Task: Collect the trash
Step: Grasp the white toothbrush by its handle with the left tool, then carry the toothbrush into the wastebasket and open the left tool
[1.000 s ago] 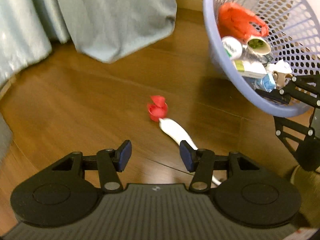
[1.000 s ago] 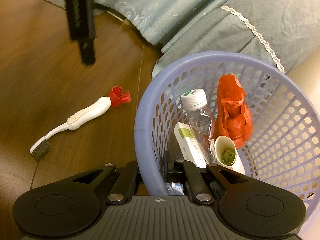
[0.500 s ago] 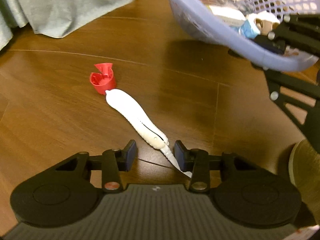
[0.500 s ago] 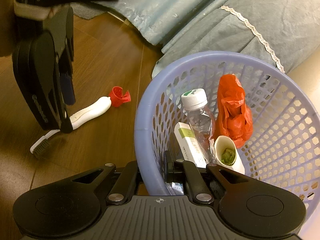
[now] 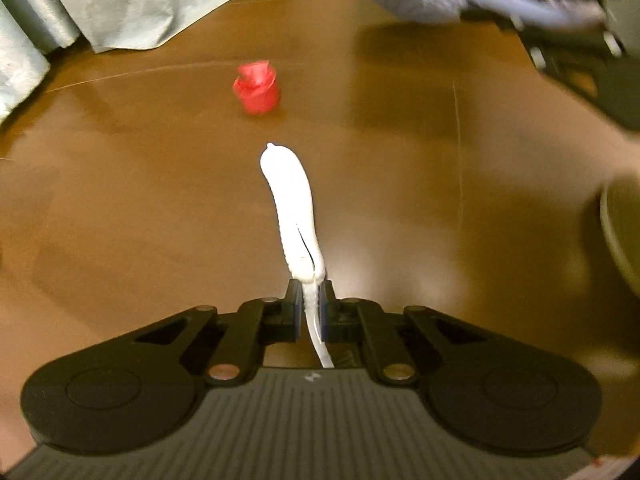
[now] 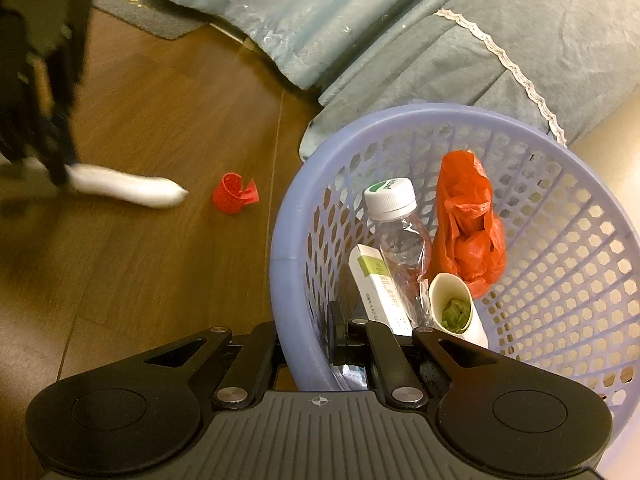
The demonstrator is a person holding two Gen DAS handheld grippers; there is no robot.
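Note:
My left gripper (image 5: 310, 306) is shut on the thin neck of a white toothbrush (image 5: 294, 208), whose thick handle points away from me above the wooden floor. In the right wrist view the toothbrush (image 6: 128, 188) appears blurred at the left, held by the left gripper (image 6: 60, 160). A red crumpled cap (image 5: 257, 88) lies on the floor beyond it, also visible as the red cap (image 6: 233, 198) left of the basket. My right gripper (image 6: 308, 340) is shut on the near rim of the lilac plastic basket (image 6: 284, 240), which holds a clear bottle, a red bag, a small box and a paper cup.
Blue-grey bedding (image 6: 400, 32) hangs to the floor behind the basket, and grey-green cloth (image 5: 152, 0) drapes at the far left in the left wrist view. A dark mat (image 6: 148, 20) lies near the bedding. A round object's edge (image 5: 624, 232) shows at the right.
My left gripper closed on the toothbrush neck and lifted it off the floor, turning its handle away from the red cap. The right gripper and basket stayed put.

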